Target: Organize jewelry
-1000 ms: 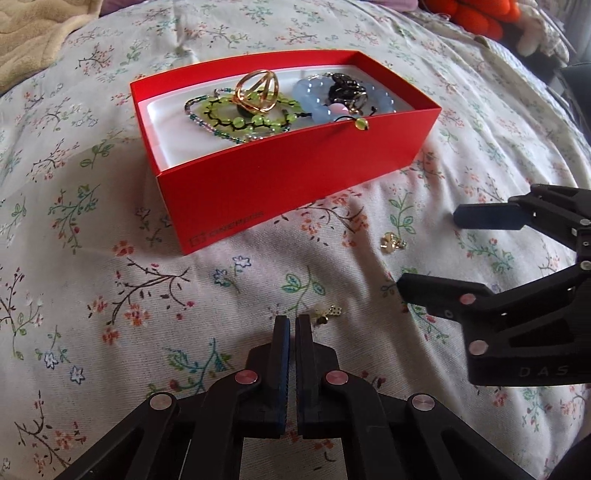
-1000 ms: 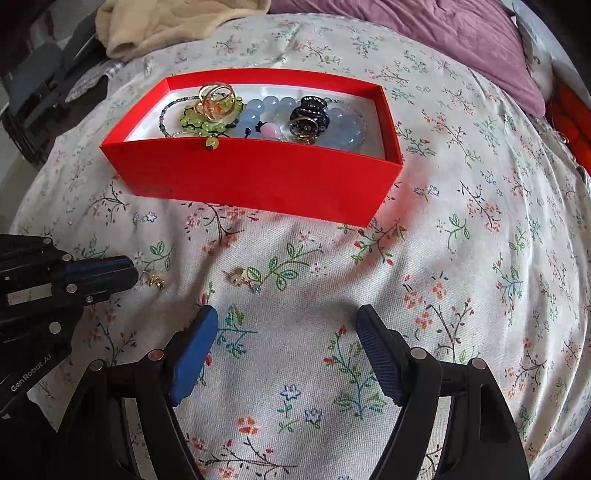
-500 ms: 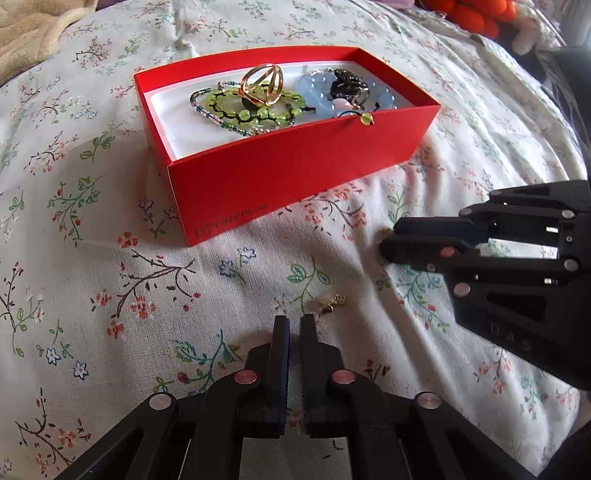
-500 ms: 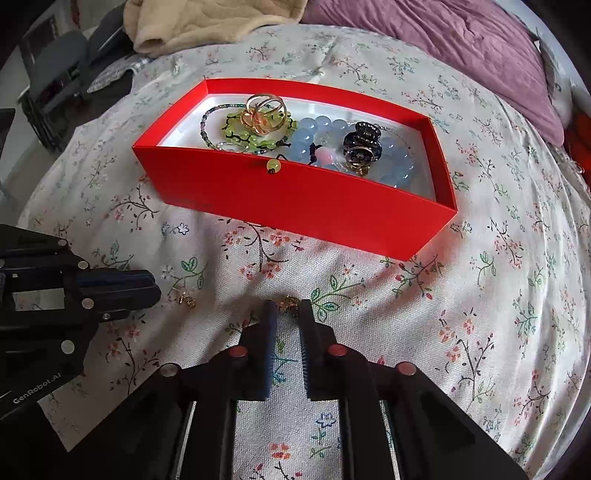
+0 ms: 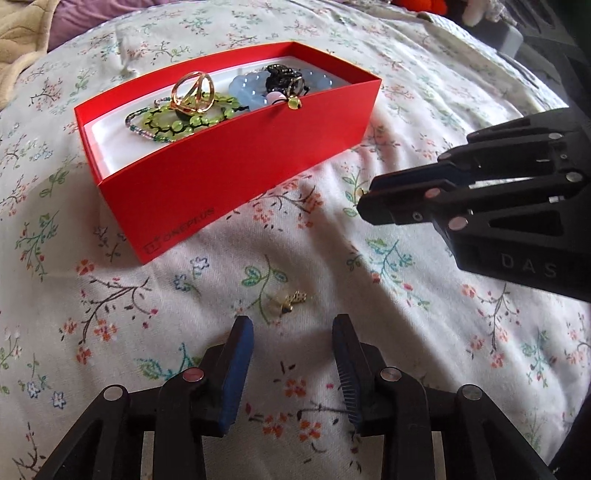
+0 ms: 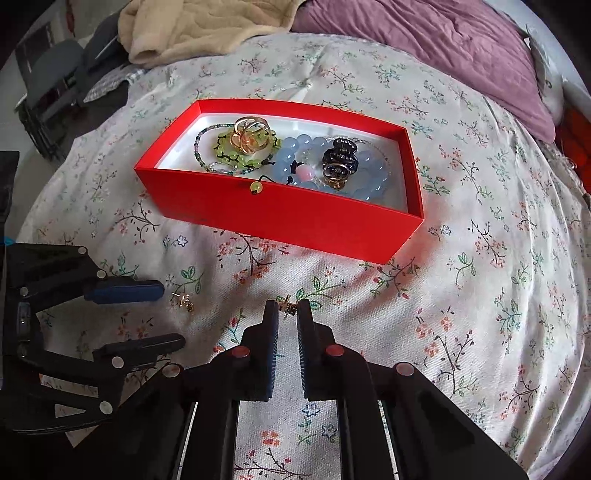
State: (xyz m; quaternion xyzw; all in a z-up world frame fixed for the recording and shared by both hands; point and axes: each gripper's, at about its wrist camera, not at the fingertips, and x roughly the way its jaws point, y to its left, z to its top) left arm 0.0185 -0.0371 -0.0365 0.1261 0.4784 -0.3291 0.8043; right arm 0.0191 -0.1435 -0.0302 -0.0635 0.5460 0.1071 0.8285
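A red box (image 5: 236, 177) (image 6: 295, 218) on the floral bedspread holds a gold ring (image 6: 249, 133), a green bead bracelet (image 6: 236, 157), a blue bead bracelet (image 6: 364, 173) and a dark clip (image 6: 338, 162). A small gold earring (image 5: 290, 300) (image 6: 183, 300) lies just ahead of my open left gripper (image 5: 291, 328) (image 6: 162, 314). My right gripper (image 6: 287, 312) (image 5: 364, 201) is nearly shut around a second gold earring (image 6: 287, 304) at its fingertips, low over the cloth.
The bedspread (image 6: 480, 295) is soft and uneven. A beige blanket (image 6: 192, 29) and a purple pillow (image 6: 443, 48) lie beyond the box. Dark furniture (image 6: 48, 85) stands off the bed's left edge.
My left gripper has opened and moved closer to its earring. My right gripper closed from wide open onto the other earring and stays there; the box has not moved.
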